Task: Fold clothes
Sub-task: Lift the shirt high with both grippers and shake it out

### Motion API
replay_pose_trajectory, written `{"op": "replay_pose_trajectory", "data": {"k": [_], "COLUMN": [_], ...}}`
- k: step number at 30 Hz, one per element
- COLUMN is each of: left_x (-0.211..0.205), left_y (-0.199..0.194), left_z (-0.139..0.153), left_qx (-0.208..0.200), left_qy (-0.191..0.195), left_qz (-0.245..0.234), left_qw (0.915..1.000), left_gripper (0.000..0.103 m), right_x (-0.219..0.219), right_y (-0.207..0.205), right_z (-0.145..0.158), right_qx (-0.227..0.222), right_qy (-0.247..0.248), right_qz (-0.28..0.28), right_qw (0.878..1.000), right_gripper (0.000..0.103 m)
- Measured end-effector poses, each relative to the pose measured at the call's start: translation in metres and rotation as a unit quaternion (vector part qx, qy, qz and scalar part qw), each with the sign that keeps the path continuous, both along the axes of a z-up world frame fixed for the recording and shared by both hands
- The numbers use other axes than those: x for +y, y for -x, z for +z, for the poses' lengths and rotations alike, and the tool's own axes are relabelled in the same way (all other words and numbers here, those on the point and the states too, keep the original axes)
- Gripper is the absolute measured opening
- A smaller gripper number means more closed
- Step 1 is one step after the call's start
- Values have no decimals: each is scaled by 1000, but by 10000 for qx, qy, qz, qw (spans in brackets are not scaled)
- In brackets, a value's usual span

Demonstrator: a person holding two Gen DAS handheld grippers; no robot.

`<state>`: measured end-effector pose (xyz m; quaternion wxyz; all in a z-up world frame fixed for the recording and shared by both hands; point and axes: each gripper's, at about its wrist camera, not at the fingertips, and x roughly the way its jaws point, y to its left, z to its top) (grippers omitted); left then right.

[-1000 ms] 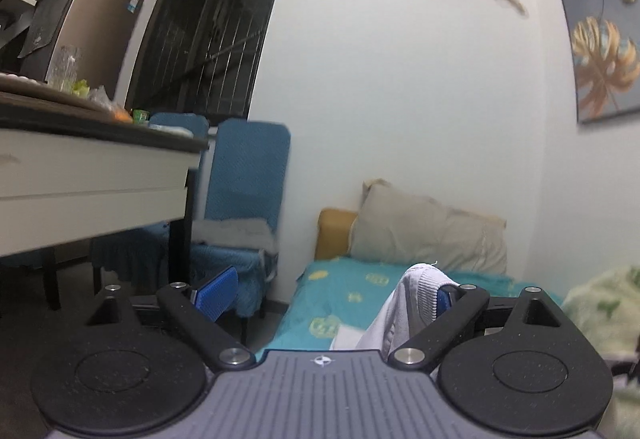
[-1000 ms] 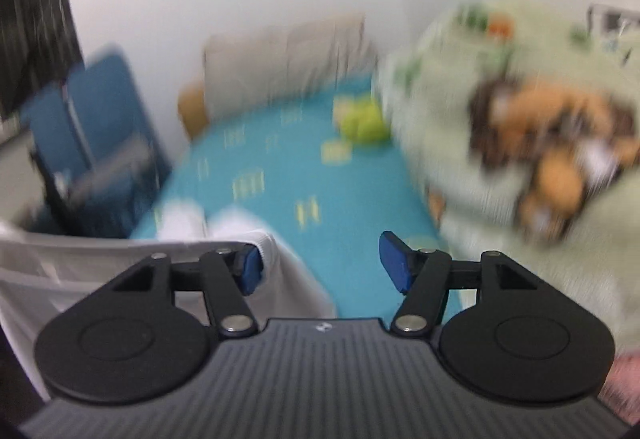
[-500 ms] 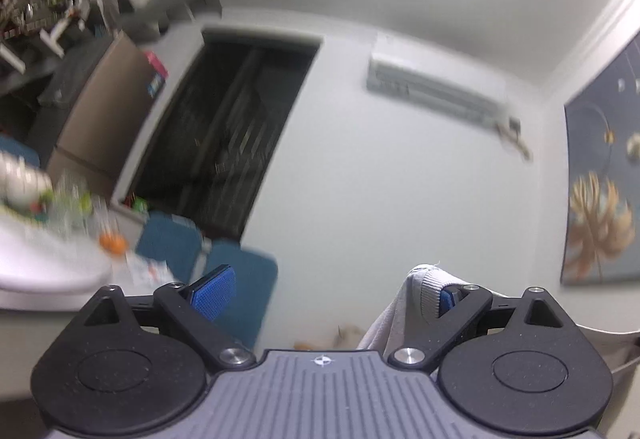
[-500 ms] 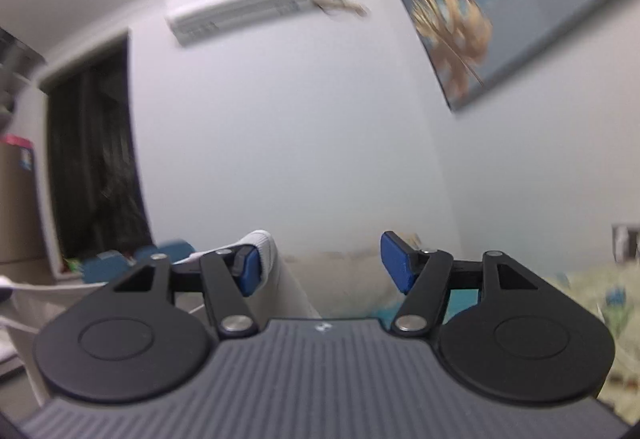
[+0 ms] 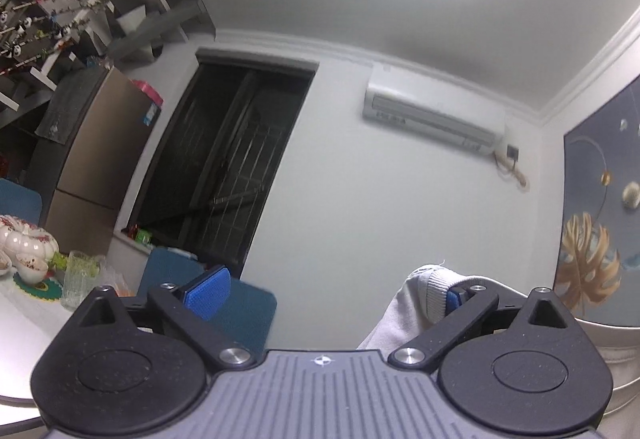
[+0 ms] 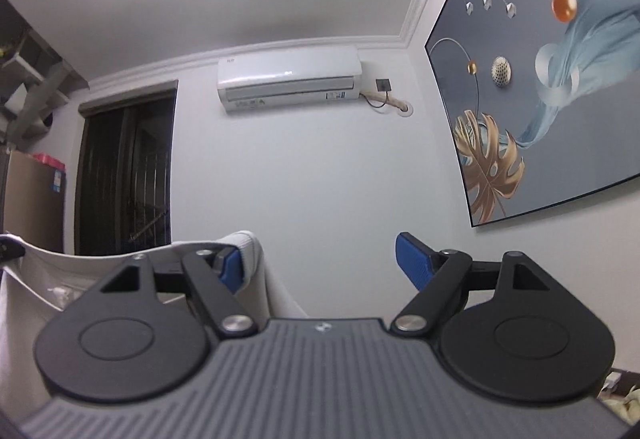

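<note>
A pale grey-white garment with a ribbed cuff (image 5: pixel 420 299) hangs over the right finger of my left gripper (image 5: pixel 330 291). That gripper's jaws stand wide apart, open, with nothing between the blue pads. In the right wrist view the same garment (image 6: pixel 44 279) stretches in from the left, and its ribbed edge (image 6: pixel 250 251) is draped over the left finger of my right gripper (image 6: pixel 322 263). The right gripper is also open. Both grippers point up at the wall and ceiling. The rest of the garment hangs below, out of sight.
A white table (image 5: pixel 16 323) with a glass (image 5: pixel 78 279) and a floral teapot (image 5: pixel 24 243) stands at the left, with a blue chair (image 5: pixel 244 315) behind it. A fridge (image 5: pixel 92 167), a dark barred door (image 5: pixel 236 167), an air conditioner (image 6: pixel 288 83) and a large painting (image 6: pixel 552 95) line the walls.
Both grippers have swung up from the bed level toward the wall and ceiling, lifting the garment with them. The bed, pillow and blanket have dropped out of view.
</note>
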<state>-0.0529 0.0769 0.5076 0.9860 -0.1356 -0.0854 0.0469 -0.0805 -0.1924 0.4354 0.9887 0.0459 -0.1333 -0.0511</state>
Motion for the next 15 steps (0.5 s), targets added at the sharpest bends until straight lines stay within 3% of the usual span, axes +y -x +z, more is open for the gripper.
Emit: {"op": "replay_pose_trajectory", "data": {"k": [3,8,15], "left_x": [2,6,14], "left_y": [-48,-128,-298], "left_z": [-35,-94,-205], "left_qx": [368,979,1710], "left_qy": [-31,-82,-274], "left_qz": [-61,-162,-109], "left_qw": [9993,9950,9848], "left_gripper": [101,101,101], "right_x": [-6,-21,-27], "right_y": [-37,-132,-301], "right_z": [-22,-91,-184], "right_qx": [415,1198,1972], "right_qy": [60,-170,-360], "right_qz": [20,155,203], "right_qw": [9991,9925,9795], "right_gripper": [80,80,79]}}
